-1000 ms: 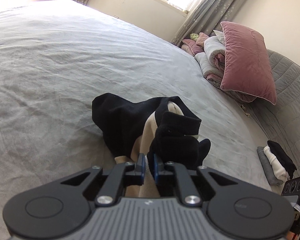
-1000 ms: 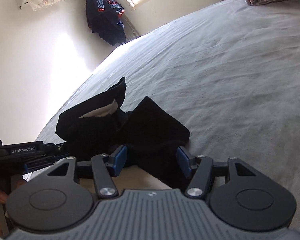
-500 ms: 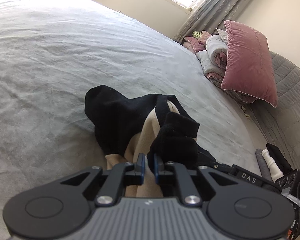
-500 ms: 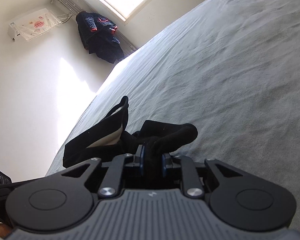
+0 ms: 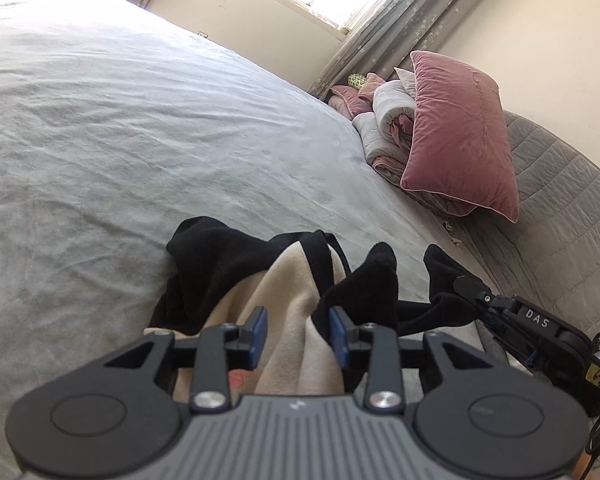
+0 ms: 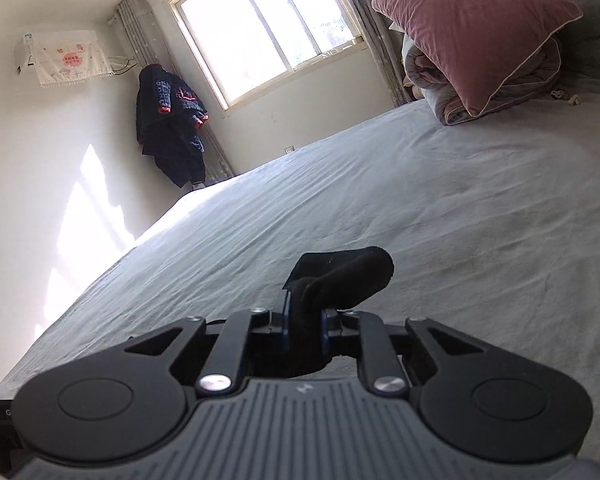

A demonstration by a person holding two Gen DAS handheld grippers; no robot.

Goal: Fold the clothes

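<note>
Left gripper (image 5: 298, 334) now parted, right gripper (image 6: 304, 330) lifting garment (image 6: 340, 276)

A black garment (image 5: 220, 268) with a cream lining lies crumpled on the near part of the grey bed. Its right-hand black corner is lifted, bunched into a fold.

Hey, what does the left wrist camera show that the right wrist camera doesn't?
Only the left wrist view shows the garment's cream lining between the open left gripper, and the right gripper from the side, pinching black cloth. Only the right wrist view shows the window, the dark hanging clothes and the wall air conditioner. Both show the black garment, grey bed and pink pillow.
</note>
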